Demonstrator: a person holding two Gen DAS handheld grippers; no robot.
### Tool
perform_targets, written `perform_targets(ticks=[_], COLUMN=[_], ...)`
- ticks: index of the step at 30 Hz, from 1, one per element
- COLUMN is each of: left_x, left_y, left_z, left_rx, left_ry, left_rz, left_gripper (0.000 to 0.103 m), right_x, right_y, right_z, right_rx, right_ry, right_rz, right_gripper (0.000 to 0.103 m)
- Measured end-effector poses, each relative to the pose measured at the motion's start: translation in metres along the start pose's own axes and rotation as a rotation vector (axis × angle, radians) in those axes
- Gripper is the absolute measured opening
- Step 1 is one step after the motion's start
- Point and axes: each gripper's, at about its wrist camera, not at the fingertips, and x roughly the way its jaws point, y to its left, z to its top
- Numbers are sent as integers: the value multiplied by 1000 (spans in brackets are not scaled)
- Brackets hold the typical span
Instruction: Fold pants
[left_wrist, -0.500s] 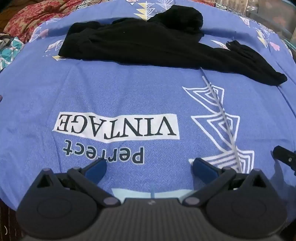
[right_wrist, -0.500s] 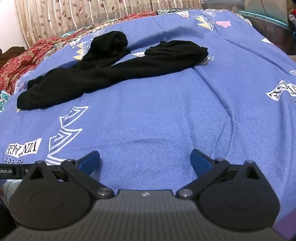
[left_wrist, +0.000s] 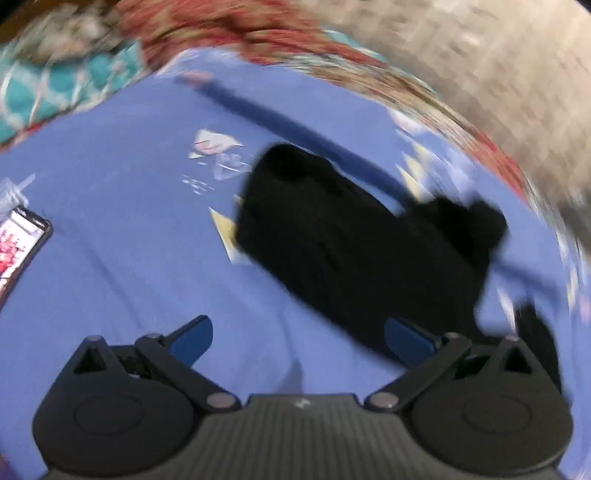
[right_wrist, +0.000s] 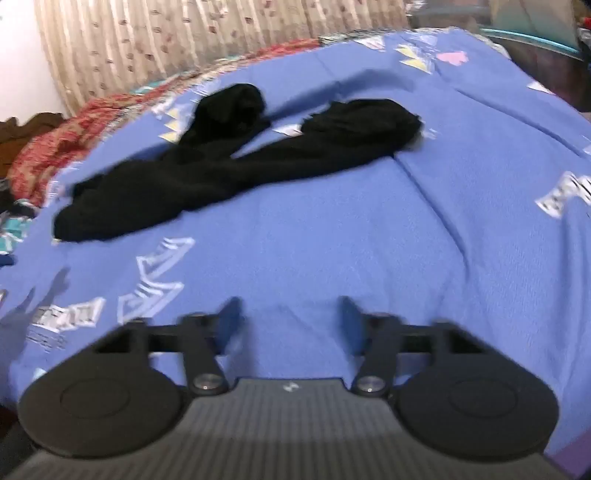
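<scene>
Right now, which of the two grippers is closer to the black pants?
The left gripper: its right finger already overlaps the pants edge. The right gripper hangs over bare blue bedsheet, well short of them.

Each tool, left tool (left_wrist: 298, 339) and right tool (right_wrist: 289, 320), has a ribbed grey body, black round-hubbed linkage arms, silver pivot screws and seemingly blue fingertips (left_wrist: 406, 339).

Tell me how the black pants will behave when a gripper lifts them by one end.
The black pants lie crumpled and bunched on the blue bedsheet, so they likely hang limp and trail. The fabric looks thin, so probably light. One leg may drag.
</scene>
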Motion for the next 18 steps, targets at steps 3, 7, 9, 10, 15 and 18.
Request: perform_targets(ticks=[3, 7, 9, 10, 15, 18], left_x=[30, 72, 93, 104, 77, 34], left_y=[8, -2, -2, -2, 27, 48], left_z=[24, 33, 29, 27, 21, 12], left_rx=[-120, -129, -141, -154, -244, -256], left_ry=[43, 84, 118, 150, 135, 104], left_rz=[-47, -81, -39, -36, -213, -282], left_gripper=[103, 102, 73, 37, 11, 11], right_x=[4, 26, 45, 64, 160, 213], right_y=[-5, -19, -26, -26, -13, -12], right_z=[30, 93, 119, 136, 173, 191], right_rx=[-20, -84, -112, -158, -375, -361], right_ry=[-63, -144, -145, -150, -52, 32], right_rz=[-16, -84, -94, -116, -191, -229], right_gripper=[47, 49, 54, 66, 77, 73])
